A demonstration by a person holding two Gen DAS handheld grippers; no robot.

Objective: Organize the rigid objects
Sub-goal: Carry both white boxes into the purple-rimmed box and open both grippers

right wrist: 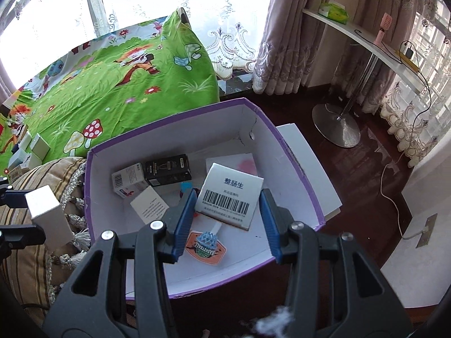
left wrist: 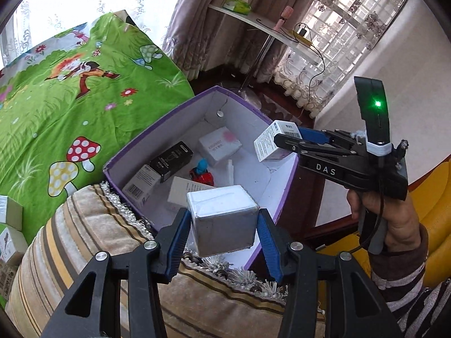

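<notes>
A purple box (left wrist: 157, 129) with a white inside holds a black carton (left wrist: 172, 161), several white cartons and a small red and blue toy (left wrist: 201, 173). My left gripper (left wrist: 224, 225) is shut on a plain white box (left wrist: 222, 219), held over the purple box's near edge. My right gripper (right wrist: 227, 211) is shut on a white barcode carton (right wrist: 229, 194), held above the purple box (right wrist: 293, 157). The right gripper with its carton also shows in the left wrist view (left wrist: 277, 142), over the box's right rim. The left gripper's white box shows at the left of the right wrist view (right wrist: 49, 215).
The purple box rests beside a striped fringed cushion (left wrist: 93, 242). A green cartoon blanket (left wrist: 64, 107) lies to the left with several small cartons (right wrist: 31, 149) on it. A white shelf on a metal stand (right wrist: 338, 129), curtains and a cable are behind. A yellow seat (left wrist: 434, 214) is right.
</notes>
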